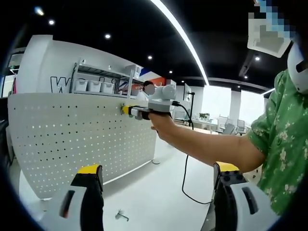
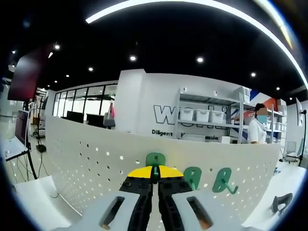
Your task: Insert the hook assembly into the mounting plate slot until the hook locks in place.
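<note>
Right gripper (image 2: 155, 185) fingers pinched on a green hook (image 2: 155, 160), held against the white pegboard (image 2: 86, 154); left gripper (image 1: 156, 178) fingers spread, holding nothing, hanging well back over the desk (image 1: 159, 192); risk: hook tabs miss the holes or go in tilted, so it never locks, or slips in the thin pinch under push; right gripper view shows two more green hooks (image 2: 211, 179) on the board beside it; left gripper view shows the person's hand (image 1: 161, 122) on the tool and a small loose piece (image 1: 121, 215), probably a hook, on the desk
</note>
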Available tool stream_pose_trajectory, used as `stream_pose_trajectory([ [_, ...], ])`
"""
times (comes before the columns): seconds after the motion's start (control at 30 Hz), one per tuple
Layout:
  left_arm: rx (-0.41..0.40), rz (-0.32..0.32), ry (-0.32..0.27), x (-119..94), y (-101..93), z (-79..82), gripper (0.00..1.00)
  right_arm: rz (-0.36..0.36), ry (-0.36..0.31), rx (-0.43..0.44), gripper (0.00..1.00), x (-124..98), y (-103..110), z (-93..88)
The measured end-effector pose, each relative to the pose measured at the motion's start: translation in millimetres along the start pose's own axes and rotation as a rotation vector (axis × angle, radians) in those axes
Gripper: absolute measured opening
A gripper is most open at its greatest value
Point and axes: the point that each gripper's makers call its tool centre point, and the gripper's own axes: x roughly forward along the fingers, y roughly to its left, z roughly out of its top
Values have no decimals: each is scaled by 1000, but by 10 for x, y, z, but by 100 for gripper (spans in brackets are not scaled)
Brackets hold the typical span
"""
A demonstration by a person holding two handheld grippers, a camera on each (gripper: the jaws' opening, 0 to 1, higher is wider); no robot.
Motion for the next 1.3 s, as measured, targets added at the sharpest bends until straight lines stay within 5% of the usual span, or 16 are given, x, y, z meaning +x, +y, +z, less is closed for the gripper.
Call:
stream_pose_trajectory([
  [1.3, 0, -18, 2, 10, 1, -27, 95, -20, 4, -20, 1, 3, 3, -49],
])
